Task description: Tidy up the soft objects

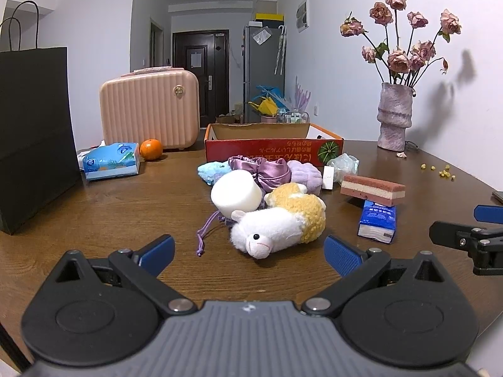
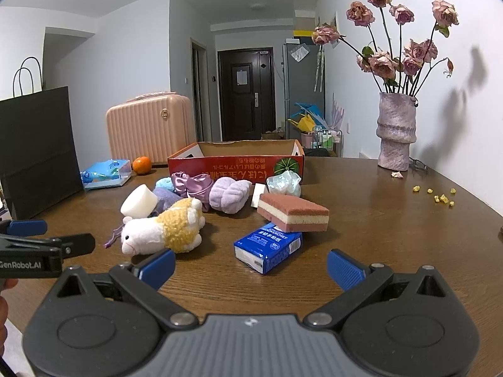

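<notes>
A pile of soft things lies mid-table before a red cardboard box (image 1: 251, 152) (image 2: 220, 165). A white and yellow plush sheep (image 1: 276, 226) (image 2: 160, 232) lies nearest, with a white foam cylinder (image 1: 235, 194) (image 2: 138, 202), a purple satin pouch (image 1: 267, 171) (image 2: 191, 185), a lilac plush (image 1: 306, 172) (image 2: 229, 194) and a blue plush (image 1: 210, 171) behind. A pink sponge (image 1: 372, 190) (image 2: 292, 213) rests on a blue tissue pack (image 1: 377, 220) (image 2: 268, 246). My left gripper (image 1: 250, 256) is open just before the sheep. My right gripper (image 2: 251, 265) is open before the tissue pack.
A black paper bag (image 1: 34, 138) stands at the left. A pink suitcase (image 1: 149, 110), an orange (image 1: 151, 149) and a blue tissue packet (image 1: 110, 160) sit behind left. A vase of dried roses (image 1: 394, 116) stands at the back right, with yellow crumbs (image 1: 443, 171) near it.
</notes>
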Demonstrator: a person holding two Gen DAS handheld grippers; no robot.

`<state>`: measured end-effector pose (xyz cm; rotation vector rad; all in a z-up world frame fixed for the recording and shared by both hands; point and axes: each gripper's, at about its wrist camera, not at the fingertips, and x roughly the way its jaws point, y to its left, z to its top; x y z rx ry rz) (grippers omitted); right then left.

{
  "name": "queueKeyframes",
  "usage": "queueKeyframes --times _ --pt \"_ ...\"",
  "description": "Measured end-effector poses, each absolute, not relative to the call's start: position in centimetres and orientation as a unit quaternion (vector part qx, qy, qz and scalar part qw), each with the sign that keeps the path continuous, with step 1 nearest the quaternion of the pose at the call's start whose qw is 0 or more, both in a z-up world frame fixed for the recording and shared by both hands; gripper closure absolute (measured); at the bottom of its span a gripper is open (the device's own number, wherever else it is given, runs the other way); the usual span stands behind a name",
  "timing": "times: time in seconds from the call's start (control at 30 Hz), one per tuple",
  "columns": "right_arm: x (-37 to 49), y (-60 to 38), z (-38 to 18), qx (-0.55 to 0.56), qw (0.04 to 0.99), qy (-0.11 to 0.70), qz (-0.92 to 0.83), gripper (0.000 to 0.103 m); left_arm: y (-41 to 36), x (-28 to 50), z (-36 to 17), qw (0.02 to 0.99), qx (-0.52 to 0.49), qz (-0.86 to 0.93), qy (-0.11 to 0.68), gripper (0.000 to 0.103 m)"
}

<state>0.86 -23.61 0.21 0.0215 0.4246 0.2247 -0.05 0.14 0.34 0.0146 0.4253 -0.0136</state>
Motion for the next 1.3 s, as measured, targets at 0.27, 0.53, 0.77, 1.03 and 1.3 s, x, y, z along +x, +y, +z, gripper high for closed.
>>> queueKeyframes --times 0.27,0.53,0.77,1.03,1.3 --pt "0.74 -23.73 0.37 0.01 0.972 0.208 0.111 0.0 0.16 -0.1 0.35 0.977 0.007 -0.006 0.211 0.0" --pt "0.68 -23.65 0.38 0.009 0.972 0.207 0.11 0.0 0.16 -0.12 0.37 0.977 0.007 -0.007 0.211 0.0" --pt "0.71 -23.69 0.39 0.009 0.972 0.207 0.11 0.0 0.08 -0.16 0.38 0.977 0.007 -0.008 0.211 0.0" --pt "0.73 -23.68 0.39 0.008 0.972 0.207 0.11 0.0 0.08 -0.17 0.4 0.977 0.007 -0.008 0.211 0.0" --pt "0.75 -23.68 0.4 0.008 0.972 0.207 0.11 0.0 0.06 -0.18 0.42 0.978 0.007 -0.007 0.211 0.0"
